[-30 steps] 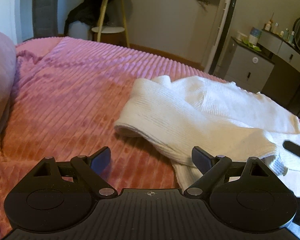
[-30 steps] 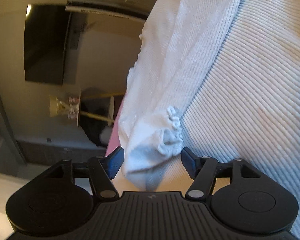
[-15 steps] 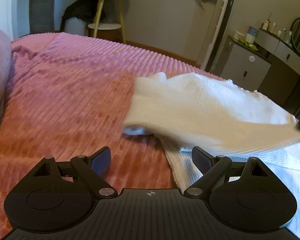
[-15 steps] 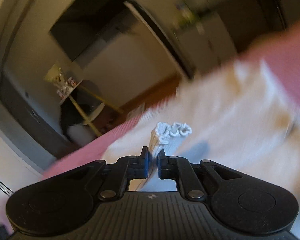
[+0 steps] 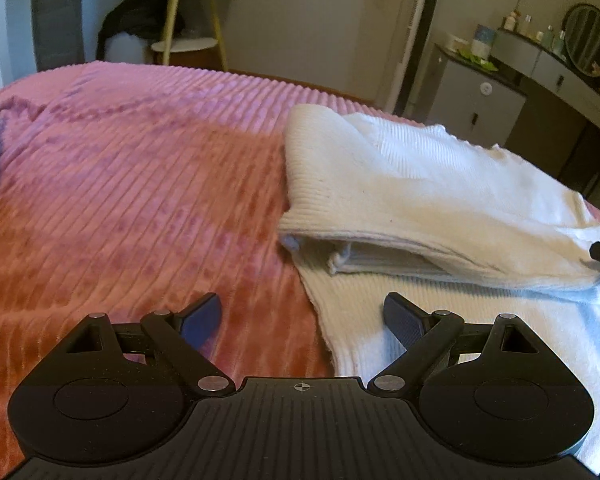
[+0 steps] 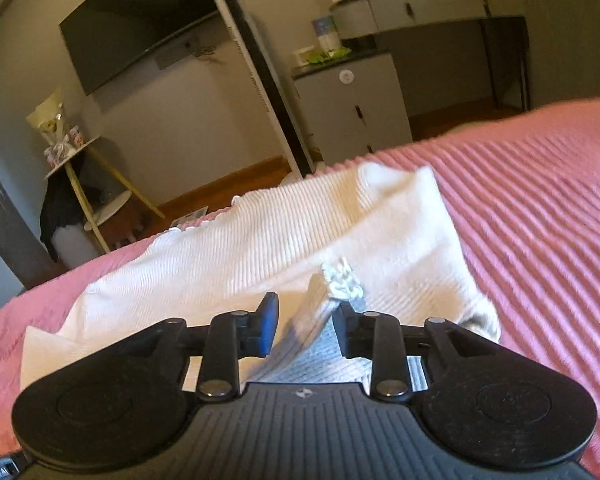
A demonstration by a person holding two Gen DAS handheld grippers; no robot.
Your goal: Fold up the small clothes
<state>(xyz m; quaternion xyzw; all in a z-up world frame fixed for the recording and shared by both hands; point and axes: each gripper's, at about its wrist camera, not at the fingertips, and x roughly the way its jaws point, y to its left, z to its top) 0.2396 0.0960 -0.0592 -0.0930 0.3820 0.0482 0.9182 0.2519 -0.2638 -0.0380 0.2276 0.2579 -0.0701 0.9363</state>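
the white ribbed garment [image 5: 420,184], centre right, looks soft, light and floppy; best pinched at its ruffled cuff [image 6: 342,280]. right gripper [image 6: 306,318] jaws apart around it; left gripper [image 5: 302,316] jaws wide apart, empty.

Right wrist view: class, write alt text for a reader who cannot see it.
The right tool, fingers parted, sits at the frilled cuff of a white ribbed garment lying folded on a pink ribbed bedspread; a bedroom lies behind.

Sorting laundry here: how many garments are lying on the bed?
1: a white sweater on the pink blanket, partly folded, ahead of both grippers. Others may lie outside view.
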